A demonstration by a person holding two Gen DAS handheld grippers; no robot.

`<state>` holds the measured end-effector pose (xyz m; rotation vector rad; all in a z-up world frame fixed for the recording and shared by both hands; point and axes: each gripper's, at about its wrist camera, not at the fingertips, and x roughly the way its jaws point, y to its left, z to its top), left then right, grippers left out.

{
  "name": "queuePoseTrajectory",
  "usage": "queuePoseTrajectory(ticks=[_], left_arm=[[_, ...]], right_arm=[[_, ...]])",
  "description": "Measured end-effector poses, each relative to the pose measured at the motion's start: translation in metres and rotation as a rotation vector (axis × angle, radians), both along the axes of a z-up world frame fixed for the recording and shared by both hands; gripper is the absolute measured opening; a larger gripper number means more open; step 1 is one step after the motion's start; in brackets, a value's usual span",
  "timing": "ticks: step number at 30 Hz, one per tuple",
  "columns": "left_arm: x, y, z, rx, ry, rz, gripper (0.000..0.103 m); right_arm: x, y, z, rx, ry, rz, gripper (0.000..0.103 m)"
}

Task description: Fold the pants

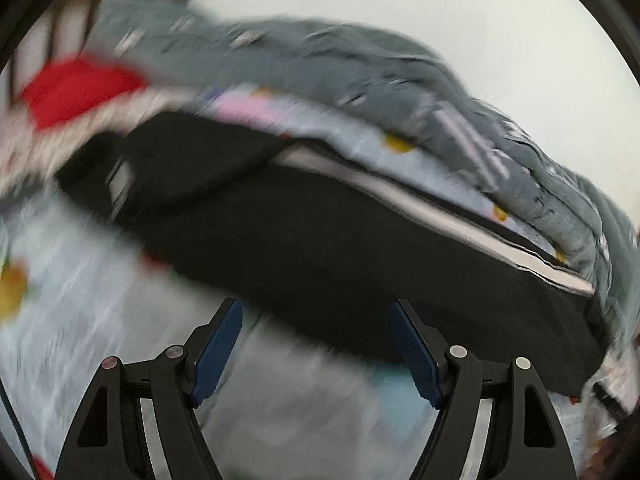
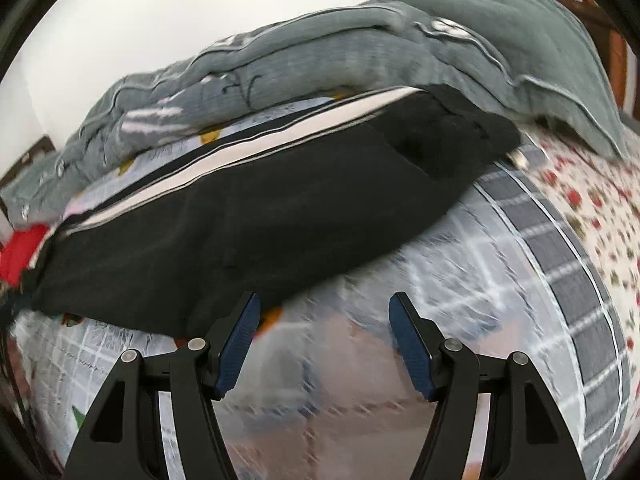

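Black pants (image 1: pixel 320 240) lie stretched out long and flat across the bed, folded lengthwise into a single broad band. A white side stripe (image 2: pixel 224 160) edged with thin black lines runs along the far long edge, on the side toward the bed's far edge. In the right wrist view the wider end (image 2: pixel 452 128) points right and sits at the far side of the bed, slightly rumpled, with a dark seam or pocket line crossing it. The near long edge curves smoothly. Motion blur softens the cloth's finer detail.
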<state>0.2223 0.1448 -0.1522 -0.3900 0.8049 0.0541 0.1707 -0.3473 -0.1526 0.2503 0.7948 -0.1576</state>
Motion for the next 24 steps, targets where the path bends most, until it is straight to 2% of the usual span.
queuePoseTrajectory(ticks=[2,3,7,11,14,16,18,21,24], left_arm=[[-0.016,0.022,-0.011,-0.114,0.013,0.009,0.075],[-0.025,0.033,-0.014,-0.162,-0.007,0.024,0.075],[-0.027,0.048,-0.021,-0.242,-0.014,0.039,0.075],[-0.009,0.048,-0.025,-0.252,-0.006,0.048,0.074],[0.014,0.046,-0.029,-0.271,0.000,0.029,0.072],[0.029,0.042,-0.028,-0.241,0.011,0.012,0.072],[0.040,0.041,-0.028,-0.222,0.025,0.019,0.068],[0.048,0.045,-0.030,-0.251,0.027,0.072,0.058],[0.057,0.044,-0.030,-0.226,0.034,0.063,0.051]], right_arm=[[-0.003,-0.003,-0.001,0.012,0.006,0.003,0.066],[-0.004,-0.004,-0.001,0.016,0.009,0.003,0.066],[0.004,-0.005,-0.001,0.064,0.017,-0.004,0.066],[0.026,-0.006,-0.002,0.133,0.041,0.006,0.066],[0.046,-0.007,-0.006,0.146,0.063,0.003,0.066],[0.062,-0.007,-0.008,0.142,0.071,-0.010,0.060],[0.077,-0.008,-0.009,0.159,0.079,-0.018,0.057],[0.096,-0.014,-0.010,0.223,0.069,-0.024,0.057],[0.107,-0.021,-0.012,0.279,0.056,-0.036,0.053]])
